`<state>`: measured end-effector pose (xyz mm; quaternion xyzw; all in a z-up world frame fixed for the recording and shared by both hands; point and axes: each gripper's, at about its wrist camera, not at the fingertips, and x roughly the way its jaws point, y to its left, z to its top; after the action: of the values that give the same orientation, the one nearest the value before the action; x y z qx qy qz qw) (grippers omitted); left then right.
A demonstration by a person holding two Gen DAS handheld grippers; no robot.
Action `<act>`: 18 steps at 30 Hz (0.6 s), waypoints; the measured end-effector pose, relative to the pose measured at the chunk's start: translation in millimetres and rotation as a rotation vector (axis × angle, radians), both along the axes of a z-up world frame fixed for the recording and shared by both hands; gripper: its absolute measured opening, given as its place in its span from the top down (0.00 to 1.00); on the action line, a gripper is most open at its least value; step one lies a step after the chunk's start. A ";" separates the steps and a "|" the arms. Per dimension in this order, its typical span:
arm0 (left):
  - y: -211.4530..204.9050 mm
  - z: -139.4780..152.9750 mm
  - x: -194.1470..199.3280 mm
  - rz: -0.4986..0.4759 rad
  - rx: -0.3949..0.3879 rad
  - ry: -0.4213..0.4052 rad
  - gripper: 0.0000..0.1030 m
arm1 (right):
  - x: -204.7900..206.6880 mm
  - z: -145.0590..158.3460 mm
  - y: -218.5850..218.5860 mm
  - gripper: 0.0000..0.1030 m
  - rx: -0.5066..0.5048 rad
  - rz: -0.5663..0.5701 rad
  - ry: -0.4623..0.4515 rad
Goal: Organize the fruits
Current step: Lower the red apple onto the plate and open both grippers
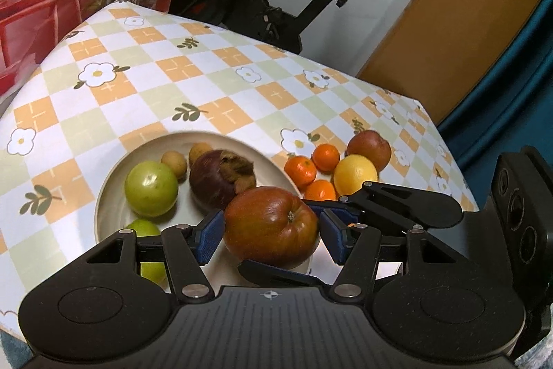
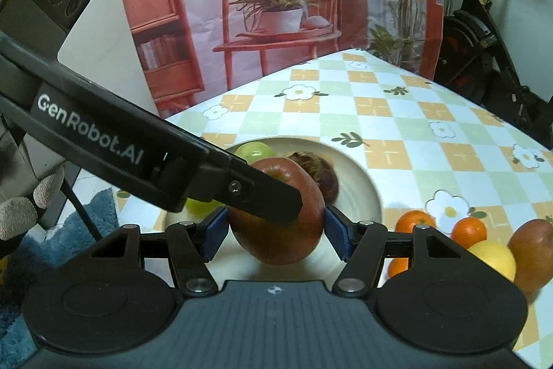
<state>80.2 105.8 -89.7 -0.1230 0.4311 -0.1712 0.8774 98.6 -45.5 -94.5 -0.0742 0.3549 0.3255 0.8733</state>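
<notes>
Left wrist: red apple (image 1: 271,225) clamped between both claws' pads.

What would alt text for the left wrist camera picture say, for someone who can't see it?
A red apple sits between the blue pads of two handheld grippers, the left gripper and the right gripper, above a cream plate that holds green apples and a dark purple fruit. To the right, on the checked flowery tablecloth, lie oranges, a lemon and another red apple.
</notes>
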 end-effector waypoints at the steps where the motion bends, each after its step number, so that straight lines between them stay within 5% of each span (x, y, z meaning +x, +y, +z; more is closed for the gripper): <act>1: 0.3 -1.1 -1.7 0.003 0.001 0.004 0.39 | -0.6 -0.8 1.1 0.39 -0.001 0.002 0.002; 18: 17.1 -17.2 -17.3 0.059 0.074 0.044 0.39 | -6.6 -26.8 24.7 0.39 -0.003 0.094 0.059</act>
<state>62.9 122.9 -106.9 -0.1070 0.4526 -0.1263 0.8762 92.0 -20.8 -121.3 -0.0825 0.3770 0.3678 0.8461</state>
